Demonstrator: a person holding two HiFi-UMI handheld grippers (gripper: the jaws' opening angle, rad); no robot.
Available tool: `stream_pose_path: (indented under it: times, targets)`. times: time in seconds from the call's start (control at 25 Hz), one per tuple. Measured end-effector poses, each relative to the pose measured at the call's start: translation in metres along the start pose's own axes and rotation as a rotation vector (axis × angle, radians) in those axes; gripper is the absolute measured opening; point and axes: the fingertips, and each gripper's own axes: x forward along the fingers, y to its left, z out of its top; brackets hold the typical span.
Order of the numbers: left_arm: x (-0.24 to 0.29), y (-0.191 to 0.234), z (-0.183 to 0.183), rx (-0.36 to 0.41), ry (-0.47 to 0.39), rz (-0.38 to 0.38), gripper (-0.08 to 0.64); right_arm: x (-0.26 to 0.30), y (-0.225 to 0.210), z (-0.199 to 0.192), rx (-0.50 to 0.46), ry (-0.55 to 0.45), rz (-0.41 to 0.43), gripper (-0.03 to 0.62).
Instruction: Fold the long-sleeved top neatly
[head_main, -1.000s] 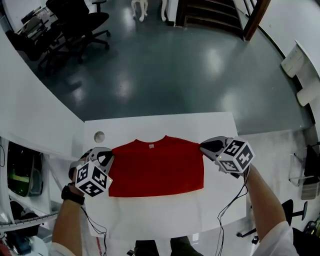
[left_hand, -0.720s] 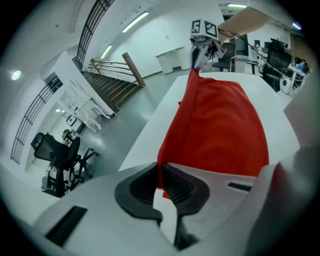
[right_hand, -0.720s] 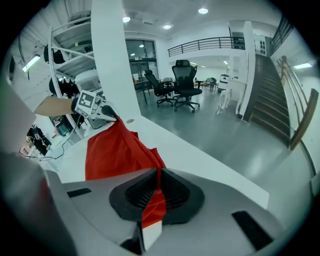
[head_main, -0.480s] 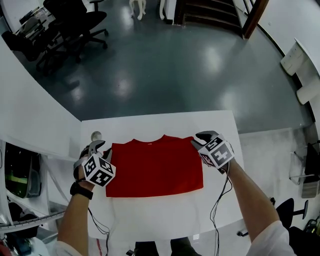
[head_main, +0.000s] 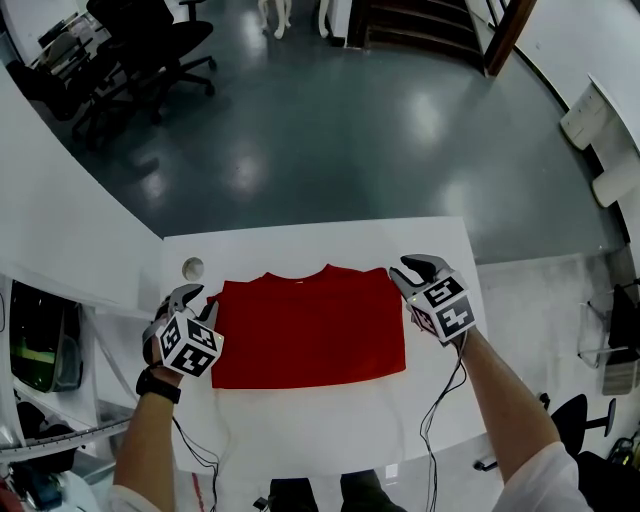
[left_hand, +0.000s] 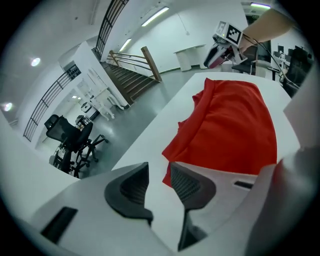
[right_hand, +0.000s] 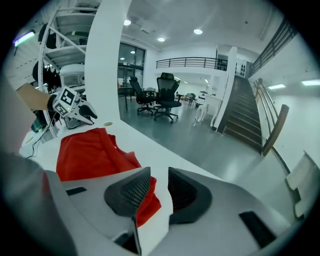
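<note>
well, nearest the person a bare strip of the white table (head_main: 300, 420) runs along its near edge, with cables (head_main: 437, 425) hanging off it. just past that, the left gripper (head_main: 188, 296) hovers by the table's left edge, beside the left side of the red long-sleeved top (head_main: 310, 325). its jaws have just been opening and stand apart with only bare tabletop between them, the red cloth just to one side. the right gripper (head_main: 418, 268) is at the garment's far right corner, near the table's right edge. its jaws have also just been opening and stand parted, a ruffled bit of red edge lying under one jaw but not pinched. between the two the garment lies flat mid-table, collar (head_main: 300, 273) toward the far edge, hem (head_main: 310, 380) toward the near one. no sleeve sticks out, so the sleeves seem already folded in, leaving a tidy rectangle. what looks left is bringing the hem up to the collar, perhaps a further halving. beyond the far edge, grey floor (head_main: 330, 130) and office chairs (head_main: 150, 45).
</note>
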Motion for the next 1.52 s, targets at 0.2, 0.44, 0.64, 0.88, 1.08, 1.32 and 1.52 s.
stream_pose_path:
  times: [0.2, 0.44, 0.64, 0.88, 1.08, 1.32, 1.52]
  targets:
    - [-0.008, -0.003, 0.004, -0.022, -0.028, -0.002, 0.140, -0.003, 0.011, 0.001, 0.002, -0.017, 0.002, 0.124]
    - [-0.028, 0.002, 0.008, -0.139, -0.089, -0.001, 0.137, -0.021, 0.020, 0.016, 0.021, -0.070, -0.002, 0.124]
    - [-0.050, 0.000, 0.016, -0.257, -0.167, -0.019, 0.124, -0.041, 0.027, 0.025, 0.038, -0.107, -0.002, 0.120]
    - [-0.091, -0.012, 0.035, -0.350, -0.285, -0.066, 0.123, -0.069, 0.043, 0.036, 0.074, -0.163, 0.010, 0.120]
    - [-0.134, -0.025, 0.046, -0.425, -0.385, -0.094, 0.113, -0.105, 0.063, 0.047, 0.089, -0.237, 0.024, 0.118]
    - [-0.189, -0.046, 0.059, -0.409, -0.465, -0.103, 0.109, -0.152, 0.096, 0.060, 0.077, -0.310, 0.039, 0.115]
    - [-0.235, -0.060, 0.068, -0.404, -0.528, -0.105, 0.100, -0.193, 0.123, 0.071, 0.070, -0.363, 0.046, 0.110]
